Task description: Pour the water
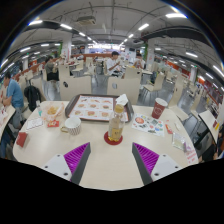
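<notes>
Two purple-padded fingers of my gripper (110, 160) stand spread wide apart over the near edge of the pale round worktop (110, 172), holding nothing. I judge I am at the start: the approach to the bottle has not yet closed.

The thing I take to be the task's own, a clear plastic bottle with a pale label (116, 124), stands upright on a small red round coaster (114, 139), just ahead of my fingers and roughly on the line between them. That line-up suits a straight push forward, so that the bottle ends up between the pads.

To its right, well apart, a dark red cup (159, 108) stands upright; it looks the likeliest thing to pour into, though I cannot see whether it holds anything. Between the two lies a flat round plate with coloured spots (146, 125). To the left sit a short white ribbed cup (72, 125) and a small yellow-and-red carton (52, 114). Beyond the bottle lies a large flat tray with a dark frame (92, 107), carrying small items I cannot make out.

A seated person in a blue top (12, 95) is at the far left. I should keep my swing clear of the plate.
</notes>
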Demonstrator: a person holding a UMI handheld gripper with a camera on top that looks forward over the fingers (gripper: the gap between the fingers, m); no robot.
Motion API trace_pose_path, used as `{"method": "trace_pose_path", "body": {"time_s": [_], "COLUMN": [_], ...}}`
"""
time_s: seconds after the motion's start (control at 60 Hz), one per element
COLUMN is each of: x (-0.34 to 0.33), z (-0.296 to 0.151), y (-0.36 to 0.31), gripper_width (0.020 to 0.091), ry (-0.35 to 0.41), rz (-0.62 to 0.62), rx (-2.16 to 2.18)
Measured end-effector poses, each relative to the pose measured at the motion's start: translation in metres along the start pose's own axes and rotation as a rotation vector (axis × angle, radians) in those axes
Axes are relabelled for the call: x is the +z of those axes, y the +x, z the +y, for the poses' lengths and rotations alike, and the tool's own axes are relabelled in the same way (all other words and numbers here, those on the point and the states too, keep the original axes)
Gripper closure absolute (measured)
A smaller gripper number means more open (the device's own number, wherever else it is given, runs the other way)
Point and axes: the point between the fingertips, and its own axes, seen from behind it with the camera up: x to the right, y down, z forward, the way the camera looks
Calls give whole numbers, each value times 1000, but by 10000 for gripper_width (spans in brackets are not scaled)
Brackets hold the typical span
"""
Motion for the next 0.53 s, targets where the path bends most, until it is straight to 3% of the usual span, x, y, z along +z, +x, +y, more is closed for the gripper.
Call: {"method": "trace_pose_path", "body": {"time_s": [0.217, 0.533], "x": [-55, -73], "z": [21, 28], "y": [-21, -23], "gripper_width": [254, 256], "ry": [-11, -9], "rz": [-2, -4], "rx": [15, 19]}}
